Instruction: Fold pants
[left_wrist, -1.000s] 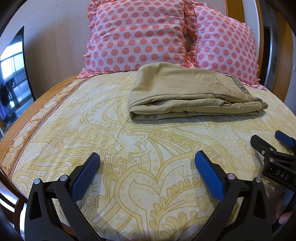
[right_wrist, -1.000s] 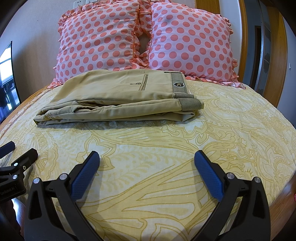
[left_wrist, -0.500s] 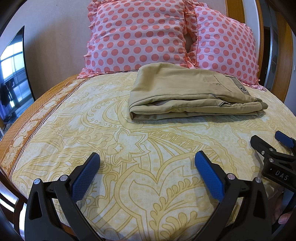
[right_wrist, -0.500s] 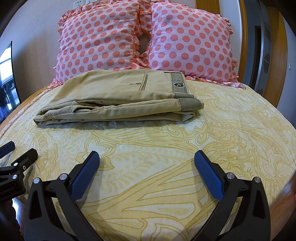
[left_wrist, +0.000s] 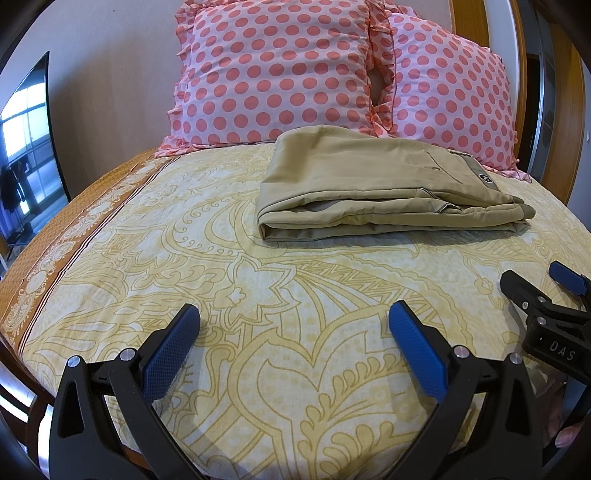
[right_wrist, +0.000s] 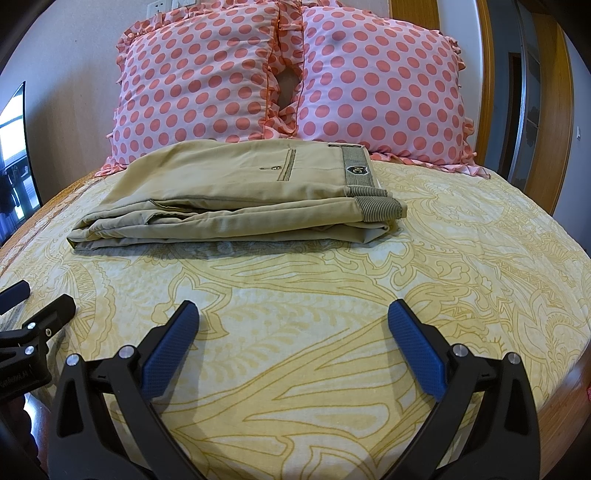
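Observation:
Khaki pants (left_wrist: 373, 184) lie folded in a flat stack on the yellow patterned bedspread (left_wrist: 221, 280), just in front of the pillows. They also show in the right wrist view (right_wrist: 236, 195), with the striped waistband at the right end. My left gripper (left_wrist: 293, 325) is open and empty, low over the bedspread, well short of the pants. My right gripper (right_wrist: 293, 325) is open and empty too, at the same distance. Each gripper shows at the edge of the other's view.
Two pink pillows with red dots (left_wrist: 280, 70) (right_wrist: 380, 85) lean against the wall behind the pants. A dark screen (left_wrist: 26, 147) stands at the left of the bed. Wooden door frames (right_wrist: 546, 110) are at the right. The bed's edge lies just below the grippers.

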